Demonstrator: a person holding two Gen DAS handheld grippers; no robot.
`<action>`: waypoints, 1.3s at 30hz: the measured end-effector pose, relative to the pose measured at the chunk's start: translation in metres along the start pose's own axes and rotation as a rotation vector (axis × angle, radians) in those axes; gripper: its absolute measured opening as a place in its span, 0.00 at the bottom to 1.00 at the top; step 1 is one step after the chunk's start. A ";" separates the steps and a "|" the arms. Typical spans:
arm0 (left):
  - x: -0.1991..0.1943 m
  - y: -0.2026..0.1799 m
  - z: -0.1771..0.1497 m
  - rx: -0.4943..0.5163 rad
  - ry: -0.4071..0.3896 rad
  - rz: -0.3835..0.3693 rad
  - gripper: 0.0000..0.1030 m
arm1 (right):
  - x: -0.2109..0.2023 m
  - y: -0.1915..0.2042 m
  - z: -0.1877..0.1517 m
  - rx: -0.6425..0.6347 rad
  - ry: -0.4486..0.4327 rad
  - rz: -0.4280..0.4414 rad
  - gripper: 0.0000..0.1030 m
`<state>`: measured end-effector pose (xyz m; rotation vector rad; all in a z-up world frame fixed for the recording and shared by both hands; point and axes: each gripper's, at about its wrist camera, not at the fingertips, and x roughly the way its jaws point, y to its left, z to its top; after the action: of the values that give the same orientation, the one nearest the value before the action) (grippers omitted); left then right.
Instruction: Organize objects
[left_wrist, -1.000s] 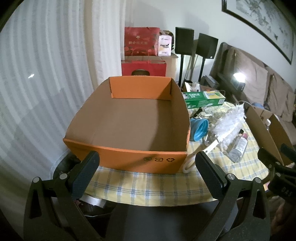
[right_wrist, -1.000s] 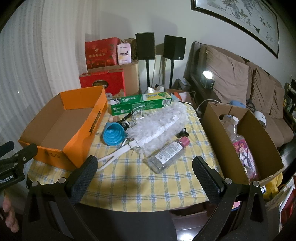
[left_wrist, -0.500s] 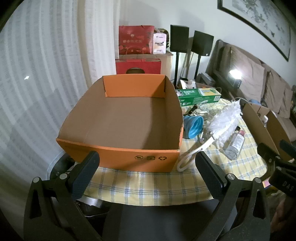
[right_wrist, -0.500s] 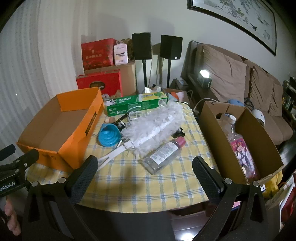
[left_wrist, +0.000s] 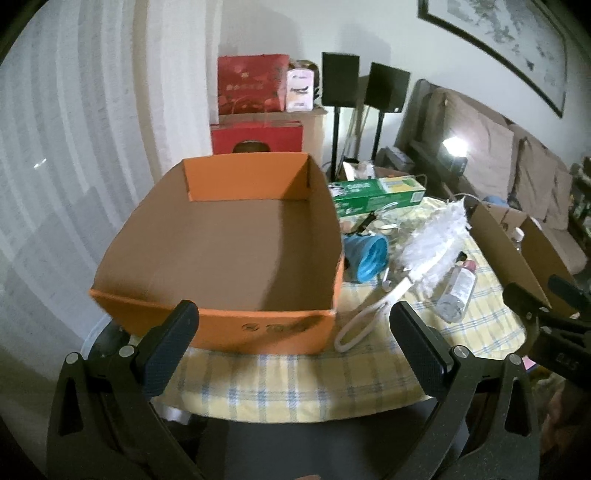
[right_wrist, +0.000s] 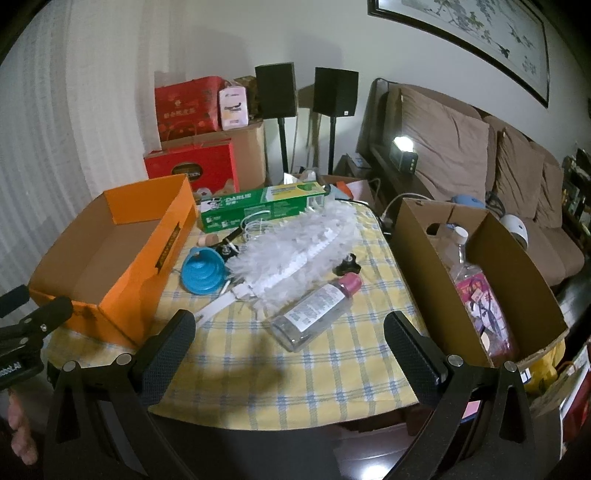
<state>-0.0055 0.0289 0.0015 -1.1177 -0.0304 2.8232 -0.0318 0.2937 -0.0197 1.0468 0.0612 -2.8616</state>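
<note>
Right wrist view. Table (right_wrist: 295, 384) at centre. Open tray box (right_wrist: 110, 258) on table at 9 o'clock. Open carton (right_wrist: 476, 280) on table edge at 3 o'clock, bottle and packets inside. Between these 2: funnel (right_wrist: 203, 271) just beside tray box, duster (right_wrist: 295, 247) to its right, clear bottle (right_wrist: 314, 314) lying before duster. Toothpaste box (right_wrist: 258, 206) behind duster at 12 o'clock. 2 speakers (right_wrist: 277, 90) behind table. Sofa (right_wrist: 480, 166) at 2 o'clock.
</note>
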 end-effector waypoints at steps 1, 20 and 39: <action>0.001 -0.002 0.001 0.000 -0.006 -0.004 1.00 | 0.001 -0.001 0.000 -0.005 -0.007 -0.002 1.00; 0.044 -0.069 0.029 0.089 0.013 -0.188 1.00 | 0.033 -0.059 -0.001 0.063 0.045 -0.092 1.00; 0.097 -0.116 0.030 0.152 0.080 -0.292 1.00 | 0.081 -0.090 0.013 0.096 0.087 -0.066 1.00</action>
<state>-0.0861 0.1550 -0.0358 -1.0928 0.0249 2.4786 -0.1105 0.3768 -0.0618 1.2092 -0.0366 -2.9019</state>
